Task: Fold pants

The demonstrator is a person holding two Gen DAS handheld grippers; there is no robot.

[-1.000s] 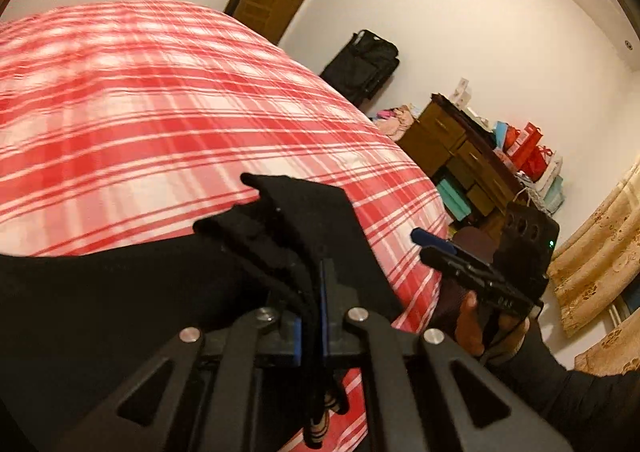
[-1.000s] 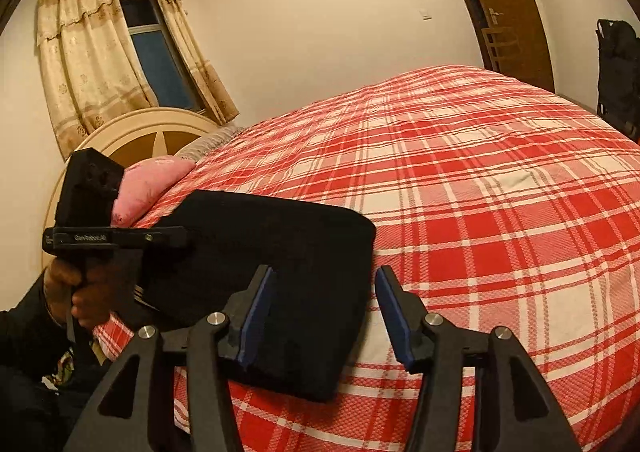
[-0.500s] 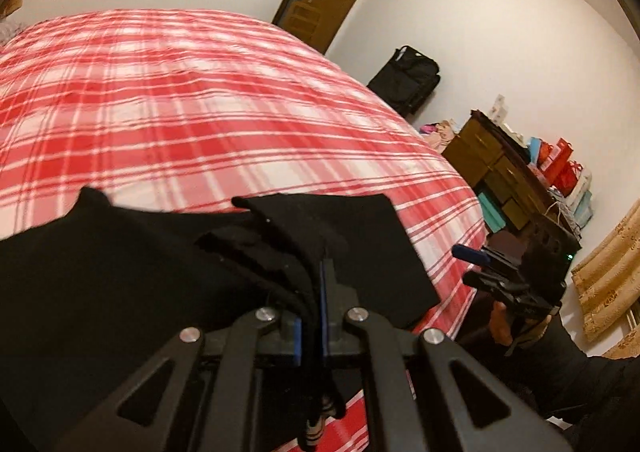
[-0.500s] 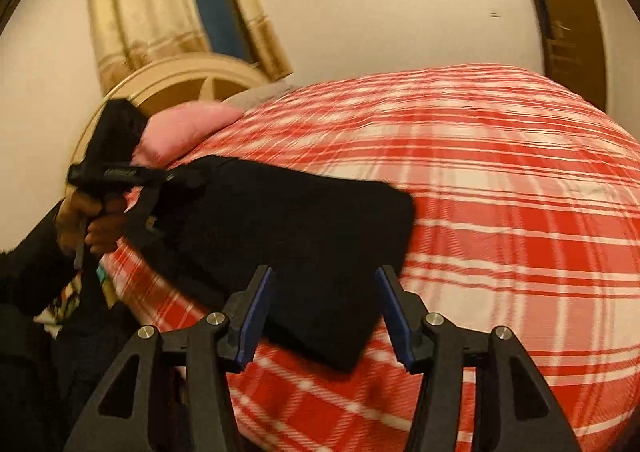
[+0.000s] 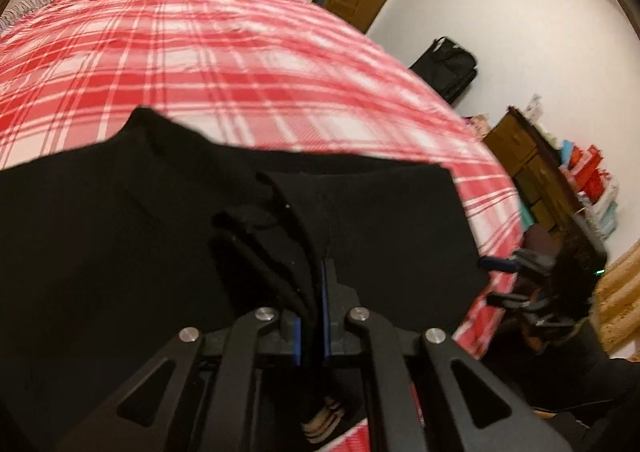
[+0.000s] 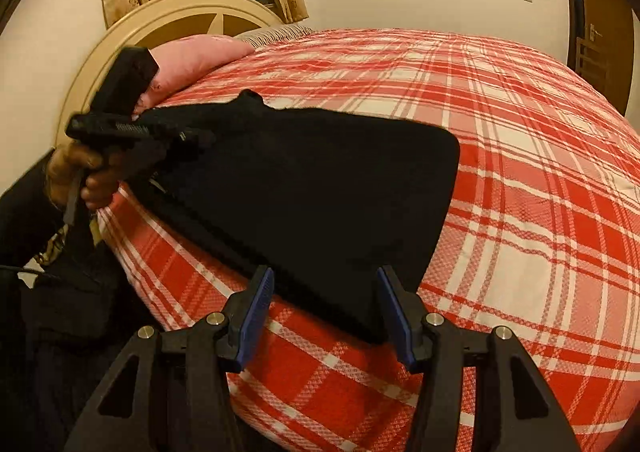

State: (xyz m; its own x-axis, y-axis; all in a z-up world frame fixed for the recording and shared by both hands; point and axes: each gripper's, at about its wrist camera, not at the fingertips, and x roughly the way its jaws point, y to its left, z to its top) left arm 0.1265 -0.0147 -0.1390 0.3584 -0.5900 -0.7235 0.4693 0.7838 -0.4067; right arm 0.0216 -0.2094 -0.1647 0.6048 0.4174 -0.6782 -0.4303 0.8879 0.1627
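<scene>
We've got the left tool (image 5: 311,326) clamped on a bunched end of the black pants (image 6: 320,187), which stretch along the bed (image 6: 520,171) edge. Our right tool (image 6: 326,312) hangs spread wide just short of the far end, nearest that free corner.

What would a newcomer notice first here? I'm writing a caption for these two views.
The red-and-white plaid bedspread fills both views. On its near edge lie the black pants, one end pinched in the shut left gripper. The right gripper hangs open at their other end, and a pink pillow sits by the cream headboard.
</scene>
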